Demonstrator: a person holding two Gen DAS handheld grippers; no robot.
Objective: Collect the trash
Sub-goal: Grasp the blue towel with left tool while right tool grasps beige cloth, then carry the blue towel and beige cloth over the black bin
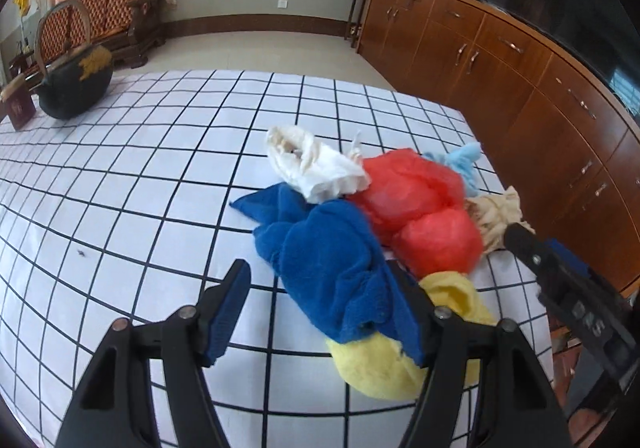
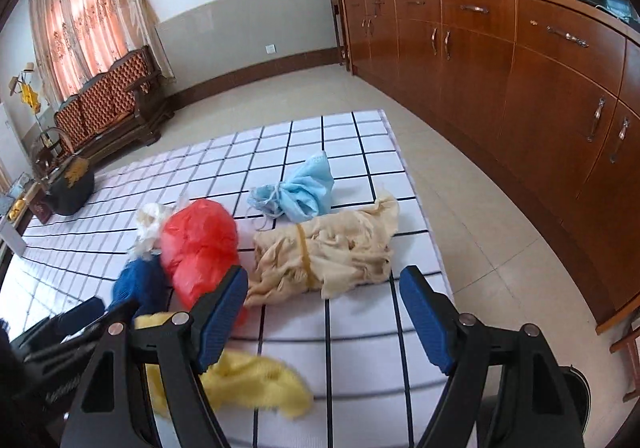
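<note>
A pile of trash lies on the checked tablecloth (image 1: 140, 175): crumpled white paper (image 1: 316, 167), a red plastic bag (image 1: 416, 211), a blue towel (image 1: 328, 256), a yellow cloth (image 1: 380, 364), a light blue face mask (image 2: 300, 191) and a beige bundle tied with a band (image 2: 332, 252). My left gripper (image 1: 320, 276) is open. The blue towel lies between its fingers and drapes over the right one, while the left pad stands apart from it. My right gripper (image 2: 326, 280) is open just in front of the beige bundle, with nothing gripped.
A black teapot (image 1: 76, 87) and a small maroon box (image 1: 18, 109) stand at the table's far left. A long wooden cabinet (image 2: 520, 79) runs along the right, past the table's right edge. A wooden bench (image 2: 112, 107) stands under the curtains.
</note>
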